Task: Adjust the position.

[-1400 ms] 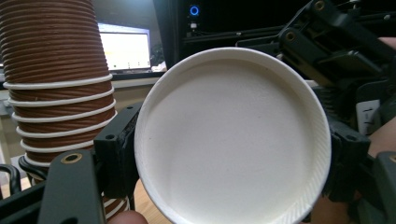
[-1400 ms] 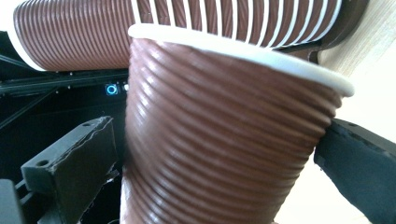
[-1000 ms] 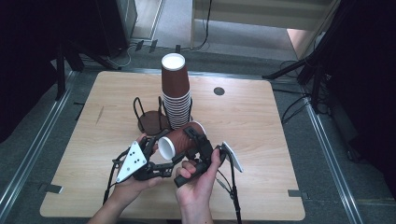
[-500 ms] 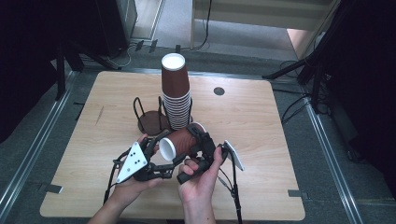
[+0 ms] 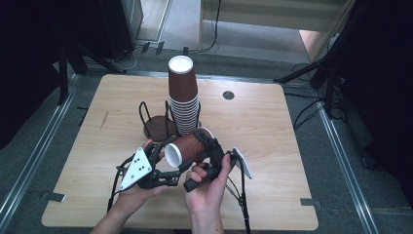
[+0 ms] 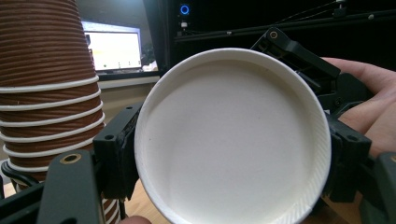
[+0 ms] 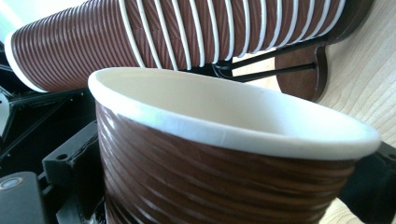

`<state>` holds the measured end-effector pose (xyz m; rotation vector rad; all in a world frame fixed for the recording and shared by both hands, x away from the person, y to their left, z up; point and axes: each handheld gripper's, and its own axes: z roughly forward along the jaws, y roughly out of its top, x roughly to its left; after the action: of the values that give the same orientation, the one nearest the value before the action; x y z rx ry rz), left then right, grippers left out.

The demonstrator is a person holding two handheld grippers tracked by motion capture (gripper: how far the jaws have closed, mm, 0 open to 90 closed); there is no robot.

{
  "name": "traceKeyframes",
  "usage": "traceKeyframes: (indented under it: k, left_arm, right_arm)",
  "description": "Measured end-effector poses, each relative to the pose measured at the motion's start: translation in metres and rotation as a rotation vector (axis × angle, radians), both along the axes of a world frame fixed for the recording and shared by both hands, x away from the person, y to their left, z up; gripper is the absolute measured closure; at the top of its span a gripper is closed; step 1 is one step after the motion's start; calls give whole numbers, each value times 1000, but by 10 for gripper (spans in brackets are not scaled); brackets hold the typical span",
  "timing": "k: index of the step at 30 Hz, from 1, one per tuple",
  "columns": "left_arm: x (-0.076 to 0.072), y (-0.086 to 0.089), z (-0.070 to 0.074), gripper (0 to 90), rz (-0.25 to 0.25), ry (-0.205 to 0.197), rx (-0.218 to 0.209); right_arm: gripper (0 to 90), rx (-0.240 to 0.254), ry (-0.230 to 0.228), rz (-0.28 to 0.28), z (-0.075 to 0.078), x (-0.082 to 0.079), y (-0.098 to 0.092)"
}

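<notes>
paper cup (image 5: 187, 147) on its side above near table (image 5: 272, 146) | left gripper (image 5: 163, 161) nipped on its base, right gripper (image 5: 210, 151) clamped around its rim | far side: cup stack (image 5: 184, 97) just beside, wire holder (image 5: 157, 122) left.

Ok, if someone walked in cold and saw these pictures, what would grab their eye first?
Probably the brown paper cup lying sideways, held above the near middle of the wooden table between the left gripper and the right gripper. Just behind it rises a tall stack of upside-down cups, beside an empty wire holder.
</notes>
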<state>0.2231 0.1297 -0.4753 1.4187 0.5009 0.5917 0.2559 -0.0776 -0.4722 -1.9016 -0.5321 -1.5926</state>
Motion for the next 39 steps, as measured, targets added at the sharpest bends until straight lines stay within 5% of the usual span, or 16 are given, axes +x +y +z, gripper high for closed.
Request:
traceKeyframes:
  k: [5,14,21,31,39]
  left_arm:
    - [-2,3,1,220,5,-3,10]
    - [-3,6,5,142,-10,33,-38]
    - [-4,6,6,99,44,46,-47]
    - [-5,10,9,0,4,91,-92]
    - [-5,12,6,0,19,109,-34]
  right_arm:
    - [76,4,-7,6,0,-1,2]
    - [83,12,-35,16,1,-2,4]
    - [86,5,-45,22,1,-1,4]
    - [86,-5,-64,-4,6,3,-2]
    - [90,-39,-88,-21,10,5,-6]
